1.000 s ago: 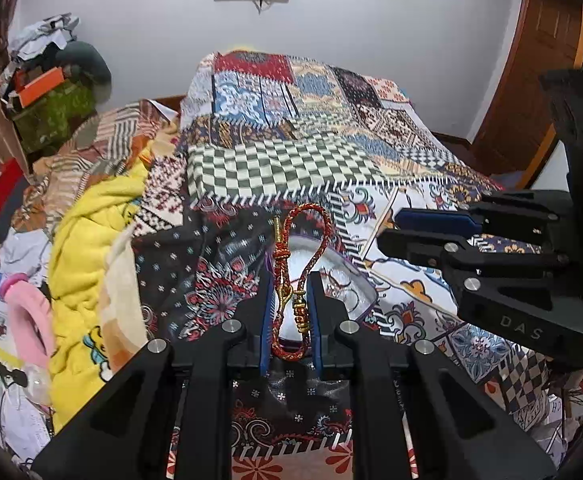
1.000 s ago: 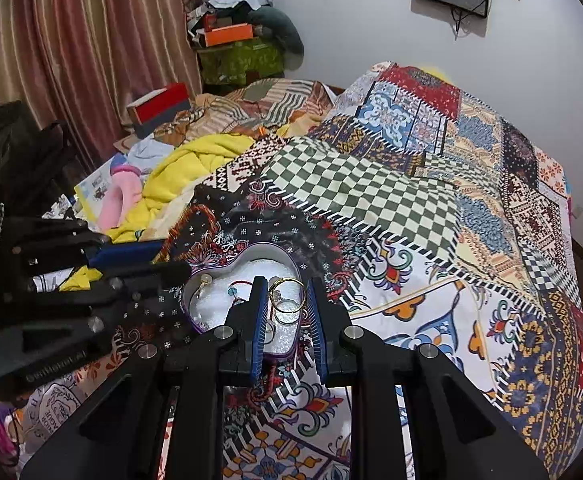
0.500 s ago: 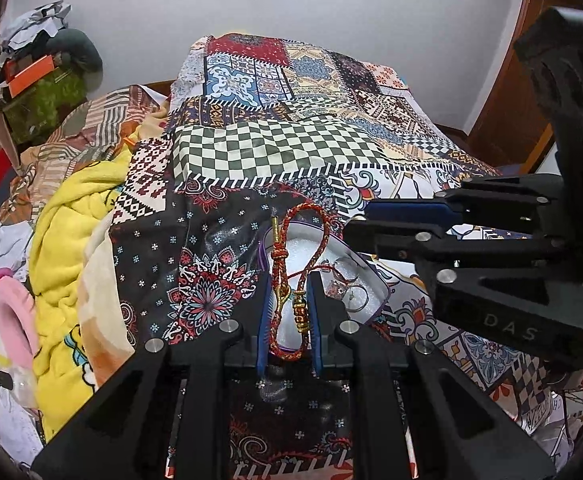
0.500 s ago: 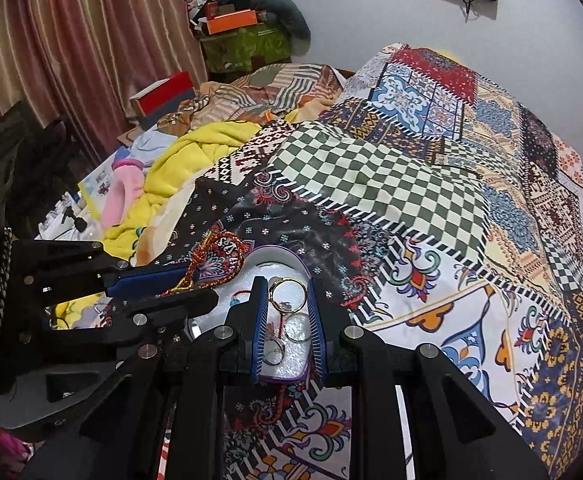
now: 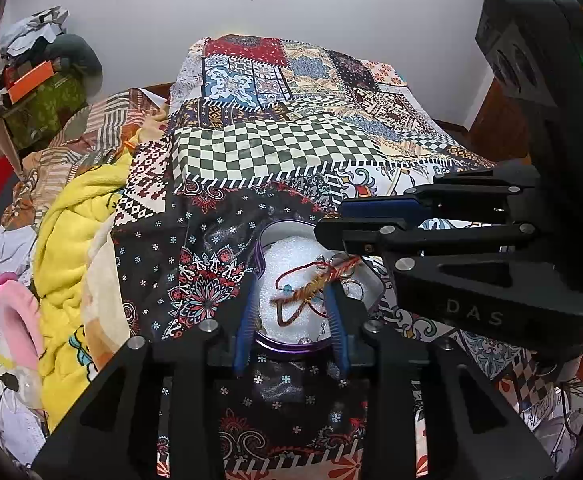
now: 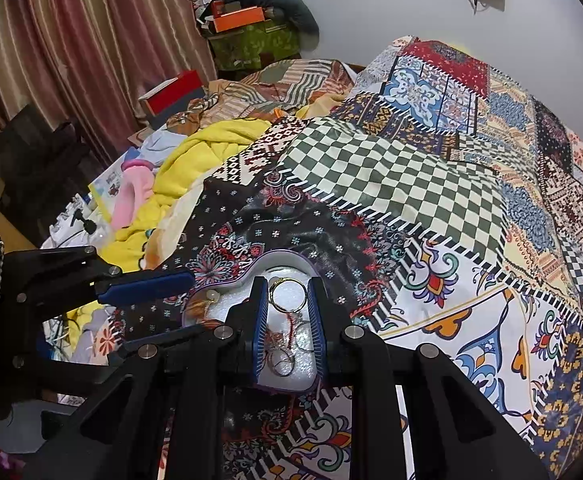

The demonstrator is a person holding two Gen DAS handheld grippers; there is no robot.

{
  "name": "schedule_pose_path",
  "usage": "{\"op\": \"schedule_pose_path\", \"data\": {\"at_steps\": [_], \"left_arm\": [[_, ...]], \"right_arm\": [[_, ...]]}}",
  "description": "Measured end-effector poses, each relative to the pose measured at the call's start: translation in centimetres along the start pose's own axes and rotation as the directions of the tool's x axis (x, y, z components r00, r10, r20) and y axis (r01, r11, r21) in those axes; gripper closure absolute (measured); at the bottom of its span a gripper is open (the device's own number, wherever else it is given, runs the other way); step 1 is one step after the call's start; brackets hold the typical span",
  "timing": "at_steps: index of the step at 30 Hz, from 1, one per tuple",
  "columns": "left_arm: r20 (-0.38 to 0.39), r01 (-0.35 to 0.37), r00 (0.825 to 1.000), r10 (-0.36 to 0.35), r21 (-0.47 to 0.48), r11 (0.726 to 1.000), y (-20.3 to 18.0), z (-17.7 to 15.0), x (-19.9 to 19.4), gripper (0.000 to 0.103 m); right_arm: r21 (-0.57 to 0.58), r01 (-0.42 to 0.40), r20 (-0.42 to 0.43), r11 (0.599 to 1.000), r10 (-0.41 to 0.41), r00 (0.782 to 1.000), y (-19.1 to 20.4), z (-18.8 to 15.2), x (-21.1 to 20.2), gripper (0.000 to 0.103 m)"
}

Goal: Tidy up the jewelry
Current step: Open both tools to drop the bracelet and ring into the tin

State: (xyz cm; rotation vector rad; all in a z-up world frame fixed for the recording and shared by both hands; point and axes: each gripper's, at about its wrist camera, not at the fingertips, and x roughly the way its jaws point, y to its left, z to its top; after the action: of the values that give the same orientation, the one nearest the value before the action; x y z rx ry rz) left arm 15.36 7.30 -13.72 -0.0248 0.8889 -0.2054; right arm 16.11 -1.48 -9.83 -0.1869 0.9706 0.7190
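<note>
A heart-shaped tin (image 5: pixel 291 346) with a purple rim and white foam lining lies on the patterned bedspread. My left gripper (image 5: pixel 291 284) stands open right over it. A red braided bracelet (image 5: pixel 315 284) is blurred in mid-drop between the fingers, above the foam. My right gripper (image 6: pixel 287 282) hovers over the same tin (image 6: pixel 287 258), shut on a gold ring (image 6: pixel 290 311) near its fingertips. In the left wrist view the right gripper (image 5: pixel 329 222) reaches in from the right above the tin. The left gripper (image 6: pixel 197 304) enters the right wrist view from the left. Several silver rings (image 6: pixel 281 362) lie on the foam.
The patchwork bedspread (image 5: pixel 275 152) covers the bed ahead. A yellow blanket (image 5: pixel 71 232) and a pink soft item (image 5: pixel 15 312) are bunched to the left. Boxes and clothes (image 6: pixel 247 28) pile up by the striped curtain (image 6: pixel 71 48). A wooden door (image 5: pixel 499 128) is at the right.
My left gripper has opened and let go of the red bracelet, which now tumbles toward the foam. Both grippers have moved closer over the tin. The right one still holds the gold ring.
</note>
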Motion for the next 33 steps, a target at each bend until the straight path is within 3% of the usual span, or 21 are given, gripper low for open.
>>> {"op": "schedule_pose_path", "data": {"at_steps": [6,11,21,27,33], "left_arm": [[0.007,-0.004,1.0,0.004,-0.008,1.0,0.1,0.1,-0.5,0.062],[0.025,-0.018,1.0,0.018,-0.015,1.0,0.3,0.4,-1.4,0.059],[0.099,-0.062,0.993,0.065,-0.042,0.997,0.5,1.8,-4.7,0.058],[0.21,-0.102,0.971,0.112,-0.061,0.993,-0.5,2.3,-9.2,0.058],[0.364,-0.147,0.918,0.16,-0.063,0.987,-3.1,2.1,-14.8,0.058]], "right_arm": [[0.017,-0.023,-0.008,1.0,0.023,1.0,-0.2,0.3,-0.8,0.084],[0.015,-0.012,0.02,1.0,0.011,1.0,-0.1,0.4,-1.8,0.069],[0.018,0.027,0.121,0.999,-0.029,0.992,-0.1,1.0,-6.2,0.069],[0.018,0.067,0.243,0.998,-0.069,0.968,0.8,0.6,-11.0,0.069],[0.026,0.124,0.4,0.992,-0.124,0.908,2.5,-0.9,-16.8,0.069]]}}
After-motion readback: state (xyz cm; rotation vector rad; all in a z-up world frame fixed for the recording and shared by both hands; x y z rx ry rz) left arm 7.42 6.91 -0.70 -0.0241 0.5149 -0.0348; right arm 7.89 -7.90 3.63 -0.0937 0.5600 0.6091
